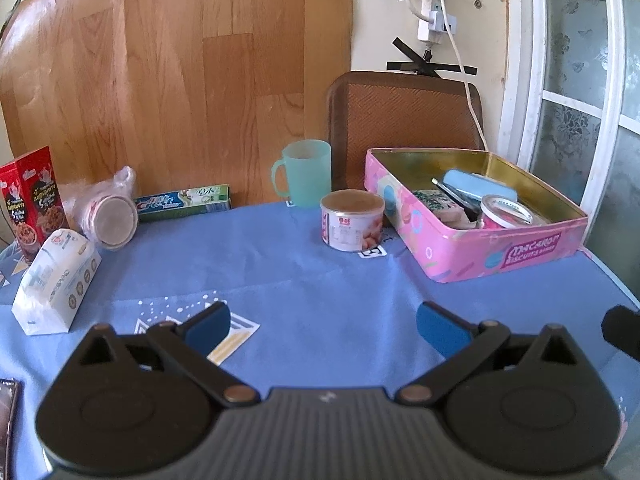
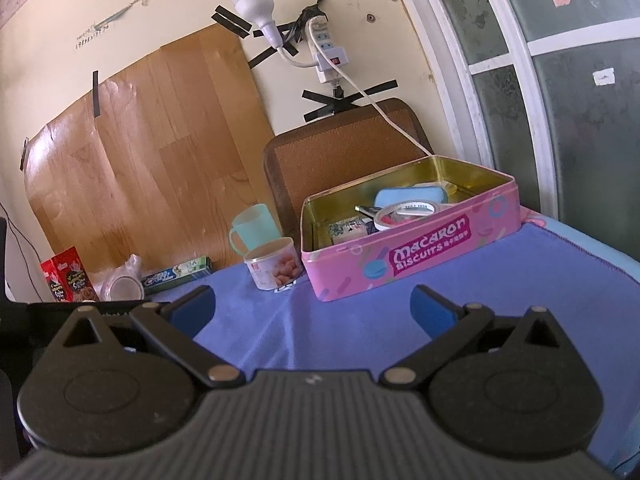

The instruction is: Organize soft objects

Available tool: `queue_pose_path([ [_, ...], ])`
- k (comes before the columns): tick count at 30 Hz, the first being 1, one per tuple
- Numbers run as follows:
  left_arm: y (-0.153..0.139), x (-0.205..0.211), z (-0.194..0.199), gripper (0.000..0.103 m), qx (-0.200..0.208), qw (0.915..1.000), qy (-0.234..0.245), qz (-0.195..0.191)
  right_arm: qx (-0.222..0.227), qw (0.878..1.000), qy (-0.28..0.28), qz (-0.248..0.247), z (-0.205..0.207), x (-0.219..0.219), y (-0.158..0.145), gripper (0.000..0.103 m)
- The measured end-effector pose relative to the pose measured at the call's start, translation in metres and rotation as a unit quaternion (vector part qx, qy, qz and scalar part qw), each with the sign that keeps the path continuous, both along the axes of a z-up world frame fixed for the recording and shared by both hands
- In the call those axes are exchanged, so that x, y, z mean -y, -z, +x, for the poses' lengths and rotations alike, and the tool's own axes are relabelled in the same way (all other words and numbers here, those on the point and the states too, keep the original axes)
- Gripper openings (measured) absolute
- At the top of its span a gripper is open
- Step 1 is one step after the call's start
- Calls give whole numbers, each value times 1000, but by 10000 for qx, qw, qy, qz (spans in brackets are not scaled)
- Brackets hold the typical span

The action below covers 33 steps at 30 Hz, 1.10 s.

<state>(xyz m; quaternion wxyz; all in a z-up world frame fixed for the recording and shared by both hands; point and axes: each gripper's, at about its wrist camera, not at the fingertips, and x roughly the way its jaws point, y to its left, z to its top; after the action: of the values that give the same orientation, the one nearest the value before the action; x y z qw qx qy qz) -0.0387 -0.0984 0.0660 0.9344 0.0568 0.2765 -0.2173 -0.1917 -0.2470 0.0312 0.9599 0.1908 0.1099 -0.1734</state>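
Observation:
A pink Macaron biscuit tin stands open at the right of the blue tablecloth. It holds a light blue case, a tape roll and small packets. A white soft tissue pack lies at the left. A plastic-wrapped cup lies on its side beside it. My left gripper is open and empty above the cloth. My right gripper is open and empty in front of the tin.
A small can, a green mug, a toothpaste box and a red snack box stand along the back. A brown chair sits behind. The table edge is at right.

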Motion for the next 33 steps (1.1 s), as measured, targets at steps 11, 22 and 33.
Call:
queue_pose_path([
  [11, 2, 3, 0, 103, -53, 10000, 54, 32, -33, 10000, -58, 19, 2, 4, 1, 103],
  [22, 2, 8, -6, 103, -125, 9998, 125, 39, -9, 9999, -123, 74, -1, 9, 2, 103],
  [33, 4, 6, -13, 103, -68, 9999, -22, 81, -316, 9991, -248, 144, 6, 9, 17, 103],
])
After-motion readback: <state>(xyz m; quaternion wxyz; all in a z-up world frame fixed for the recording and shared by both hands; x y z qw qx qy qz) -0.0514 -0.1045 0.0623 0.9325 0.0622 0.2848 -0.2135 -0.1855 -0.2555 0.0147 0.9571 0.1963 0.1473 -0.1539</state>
